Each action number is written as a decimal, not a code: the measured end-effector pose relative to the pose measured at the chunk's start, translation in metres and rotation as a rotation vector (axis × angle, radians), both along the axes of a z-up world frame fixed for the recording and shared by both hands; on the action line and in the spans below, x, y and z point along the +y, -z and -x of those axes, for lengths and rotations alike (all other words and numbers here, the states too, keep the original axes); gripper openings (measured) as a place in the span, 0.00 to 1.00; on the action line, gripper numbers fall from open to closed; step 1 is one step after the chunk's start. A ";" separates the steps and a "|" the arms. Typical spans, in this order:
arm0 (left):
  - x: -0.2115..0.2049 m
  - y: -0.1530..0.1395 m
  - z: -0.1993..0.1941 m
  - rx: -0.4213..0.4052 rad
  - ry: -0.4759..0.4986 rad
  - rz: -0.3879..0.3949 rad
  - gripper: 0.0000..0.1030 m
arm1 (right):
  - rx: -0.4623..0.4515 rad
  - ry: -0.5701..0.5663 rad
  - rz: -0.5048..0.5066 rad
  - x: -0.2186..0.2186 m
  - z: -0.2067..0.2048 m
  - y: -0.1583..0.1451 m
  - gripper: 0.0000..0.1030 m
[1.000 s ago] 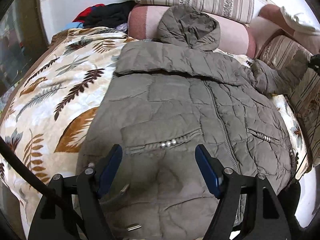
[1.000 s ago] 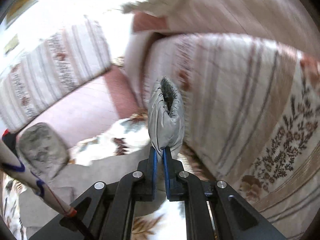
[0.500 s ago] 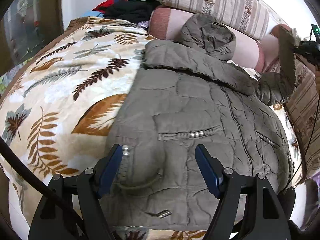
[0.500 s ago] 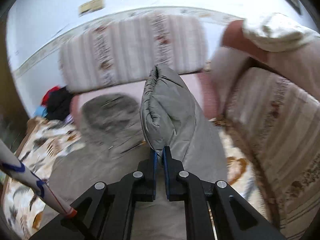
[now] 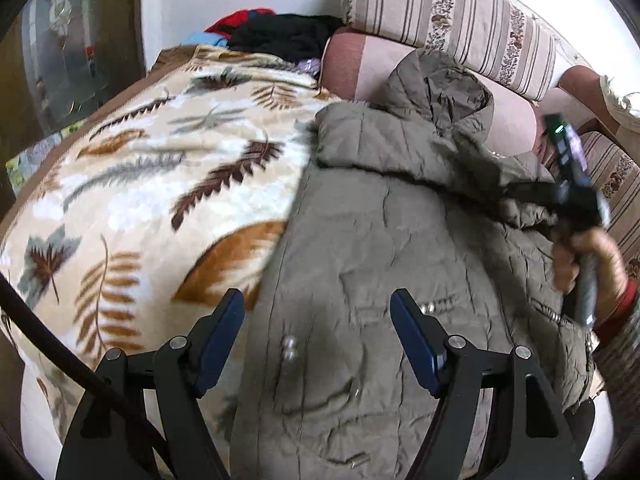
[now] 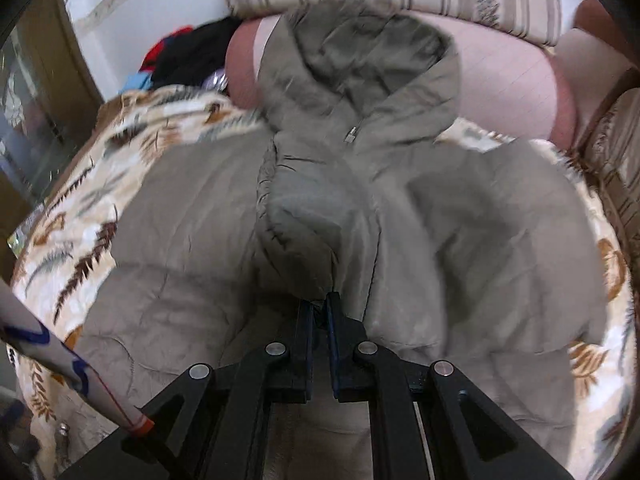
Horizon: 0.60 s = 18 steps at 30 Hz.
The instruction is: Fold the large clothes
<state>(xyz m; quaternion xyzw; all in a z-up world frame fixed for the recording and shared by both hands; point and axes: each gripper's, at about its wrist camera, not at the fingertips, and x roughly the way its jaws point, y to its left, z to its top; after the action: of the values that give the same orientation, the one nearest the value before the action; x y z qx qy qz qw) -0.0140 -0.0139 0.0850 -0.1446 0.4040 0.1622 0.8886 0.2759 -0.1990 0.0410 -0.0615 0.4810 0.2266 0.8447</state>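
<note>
- Olive quilted jacket (image 5: 392,248) lies front-up on the leaf-print blanket (image 5: 152,184), its hood (image 5: 440,80) resting against the pink bolster (image 5: 360,60).
- Your left tongs (image 5: 318,334) hang spread wide over the jacket's lower edge, holding nothing.
- Your right tongs (image 6: 320,312) are pinched shut on the sleeve (image 6: 304,216), which is held across the jacket's chest.
- Behind the bolster stands a striped cushion (image 5: 460,20); dark clothes (image 5: 288,36) are piled at the blanket's far end.
</note>
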 end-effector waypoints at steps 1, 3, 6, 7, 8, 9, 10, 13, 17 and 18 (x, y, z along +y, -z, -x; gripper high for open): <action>-0.001 -0.004 -0.006 -0.005 0.010 -0.004 0.72 | -0.002 -0.005 0.012 0.005 0.001 0.007 0.08; -0.002 -0.012 -0.023 -0.017 0.040 0.007 0.72 | 0.004 0.001 0.002 0.004 0.000 0.013 0.14; -0.006 -0.020 -0.049 -0.025 0.082 0.020 0.72 | 0.030 -0.007 -0.026 -0.001 -0.001 0.012 0.52; -0.007 -0.023 -0.059 -0.026 0.098 0.024 0.72 | 0.011 0.000 -0.031 -0.007 0.002 0.008 0.67; -0.009 -0.025 -0.069 -0.026 0.116 0.029 0.72 | -0.029 0.008 -0.034 -0.013 0.006 0.001 0.70; -0.011 -0.026 -0.081 -0.026 0.136 0.036 0.72 | -0.052 0.010 -0.034 -0.017 0.009 -0.003 0.72; -0.013 -0.026 -0.091 -0.026 0.155 0.046 0.74 | -0.077 0.009 -0.033 -0.026 0.013 -0.009 0.72; -0.021 -0.022 -0.134 -0.011 0.211 0.092 0.75 | -0.102 0.033 -0.044 -0.055 0.018 -0.019 0.72; -0.032 -0.004 -0.192 0.031 0.280 0.168 0.75 | -0.098 0.089 -0.080 -0.096 0.019 -0.022 0.72; -0.035 0.003 -0.207 0.047 0.293 0.194 0.75 | -0.094 0.107 -0.089 -0.107 0.020 -0.022 0.72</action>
<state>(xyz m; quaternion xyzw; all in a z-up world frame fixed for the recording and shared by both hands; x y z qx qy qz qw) 0.1929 -0.0487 0.0817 -0.1656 0.4553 -0.0052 0.8748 0.2562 -0.3063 0.0628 -0.0085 0.4327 0.1991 0.8793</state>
